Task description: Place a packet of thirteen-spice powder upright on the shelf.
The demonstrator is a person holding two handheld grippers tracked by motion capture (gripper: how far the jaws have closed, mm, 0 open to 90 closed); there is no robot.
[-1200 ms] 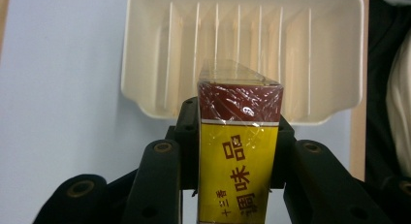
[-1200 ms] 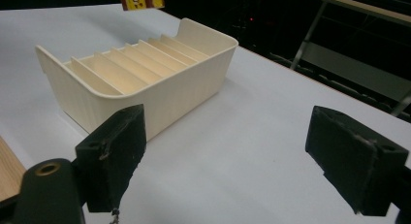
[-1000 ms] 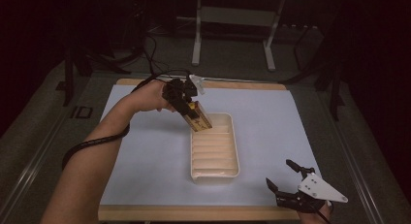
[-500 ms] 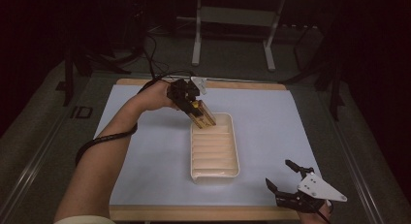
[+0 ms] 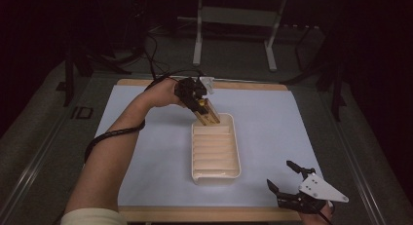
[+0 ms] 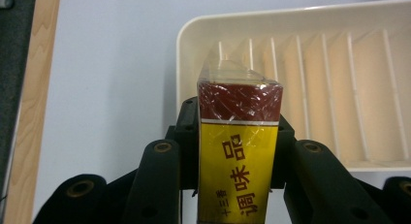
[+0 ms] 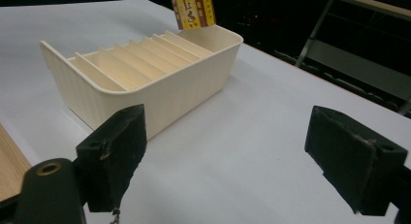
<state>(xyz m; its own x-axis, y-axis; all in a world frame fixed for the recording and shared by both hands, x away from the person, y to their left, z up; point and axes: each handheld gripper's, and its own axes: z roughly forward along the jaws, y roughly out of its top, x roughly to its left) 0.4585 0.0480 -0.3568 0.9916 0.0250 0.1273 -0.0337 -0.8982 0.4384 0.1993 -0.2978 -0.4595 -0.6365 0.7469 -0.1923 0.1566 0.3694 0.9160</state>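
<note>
We held the seasoning packet clamped in our left gripper, tilted over the far end of the cream divided tray, its tip at the tray's first slot. Our right gripper rested near the table's front edge, jaws spread wide with nothing between them, well apart from the tray. A pale blue mat covered the wooden table; a dark room and a metal stand lay behind.

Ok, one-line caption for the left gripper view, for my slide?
Left gripper clamps a yellow-and-red wrapped box above the end of a cream slotted tray.
</note>
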